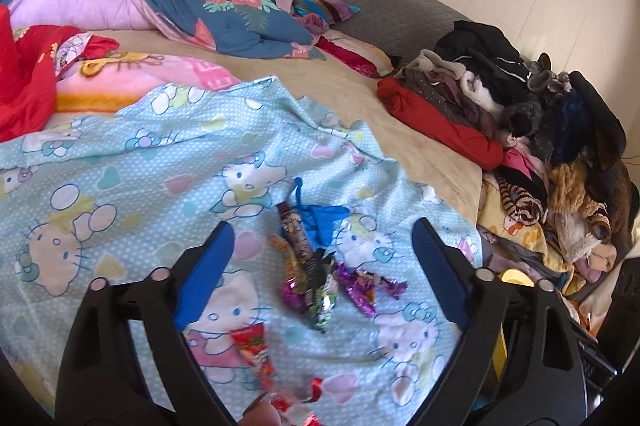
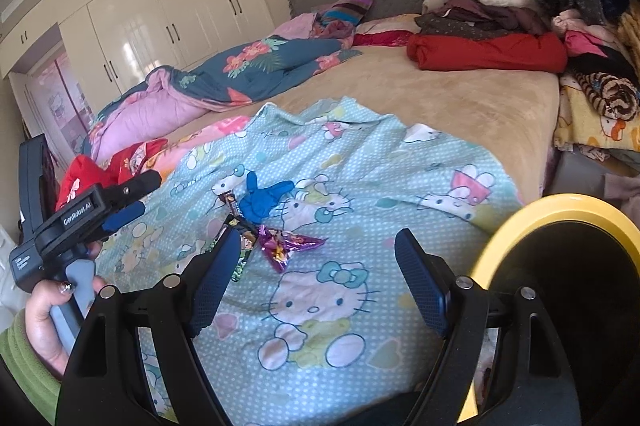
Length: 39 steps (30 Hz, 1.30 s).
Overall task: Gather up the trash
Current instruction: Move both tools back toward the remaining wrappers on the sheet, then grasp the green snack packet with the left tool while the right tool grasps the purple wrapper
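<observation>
Several candy wrappers (image 1: 320, 278) lie on a light blue Hello Kitty blanket (image 1: 120, 186): purple foil ones (image 1: 360, 286), a dark bar wrapper (image 1: 296, 230), a red packet (image 1: 254, 350) and a blue rubber glove (image 1: 320, 218). My left gripper (image 1: 320, 246) is open and empty, just above and before the pile. In the right wrist view the wrappers (image 2: 280, 242) and glove (image 2: 262, 200) lie ahead and to the left of my open, empty right gripper (image 2: 316, 250). The left gripper (image 2: 120, 202) shows there at the left, held by a hand.
A yellow-rimmed black bin (image 2: 560, 290) stands at the right, beside the bed. A pile of clothes (image 1: 520, 114) fills the bed's right side. A floral quilt (image 1: 224, 14) and red cloth (image 1: 24, 78) lie further back and left. White wardrobes (image 2: 160, 14) line the far wall.
</observation>
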### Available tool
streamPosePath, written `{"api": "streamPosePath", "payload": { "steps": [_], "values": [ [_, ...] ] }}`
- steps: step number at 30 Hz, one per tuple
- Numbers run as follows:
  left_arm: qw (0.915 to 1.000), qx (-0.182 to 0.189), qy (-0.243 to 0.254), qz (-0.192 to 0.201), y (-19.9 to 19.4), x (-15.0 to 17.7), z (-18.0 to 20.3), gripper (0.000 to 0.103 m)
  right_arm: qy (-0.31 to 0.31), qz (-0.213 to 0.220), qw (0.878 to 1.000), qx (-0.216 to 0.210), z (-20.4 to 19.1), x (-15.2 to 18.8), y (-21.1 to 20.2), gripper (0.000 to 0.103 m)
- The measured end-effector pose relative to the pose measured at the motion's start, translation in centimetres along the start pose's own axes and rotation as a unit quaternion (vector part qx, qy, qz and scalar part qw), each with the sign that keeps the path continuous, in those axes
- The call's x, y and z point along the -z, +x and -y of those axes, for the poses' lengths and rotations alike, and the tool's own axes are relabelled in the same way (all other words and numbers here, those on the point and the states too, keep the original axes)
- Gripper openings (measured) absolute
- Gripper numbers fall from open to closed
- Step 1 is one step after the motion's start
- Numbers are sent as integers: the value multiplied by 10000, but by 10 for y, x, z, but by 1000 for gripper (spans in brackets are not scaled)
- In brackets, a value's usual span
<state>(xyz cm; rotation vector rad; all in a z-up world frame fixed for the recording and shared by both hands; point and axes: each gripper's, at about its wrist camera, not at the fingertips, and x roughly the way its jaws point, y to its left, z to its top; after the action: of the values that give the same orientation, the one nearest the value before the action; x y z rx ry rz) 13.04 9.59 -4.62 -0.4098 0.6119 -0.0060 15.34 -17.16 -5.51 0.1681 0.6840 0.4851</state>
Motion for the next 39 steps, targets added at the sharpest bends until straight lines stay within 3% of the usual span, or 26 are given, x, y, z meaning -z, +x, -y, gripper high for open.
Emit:
{"api": "streamPosePath", "payload": {
  "steps": [8, 11, 21, 39],
  "values": [
    [9985, 173, -73, -521, 9, 16, -17, 43, 145, -248, 9996, -19, -2, -2, 29, 76],
    [9973, 239, -65, -698, 13, 22, -17, 36, 222, -349, 9991, 14, 0, -1, 41, 73],
    [9932, 314, 126, -1116, 34, 43, -7, 31, 314, -760, 9965, -126, 0, 0, 86, 73],
    [9899, 395, 146, -1355, 49, 55, -5, 15, 628, -1241, 9894, -429, 3, 6, 142, 68]
  ]
}}
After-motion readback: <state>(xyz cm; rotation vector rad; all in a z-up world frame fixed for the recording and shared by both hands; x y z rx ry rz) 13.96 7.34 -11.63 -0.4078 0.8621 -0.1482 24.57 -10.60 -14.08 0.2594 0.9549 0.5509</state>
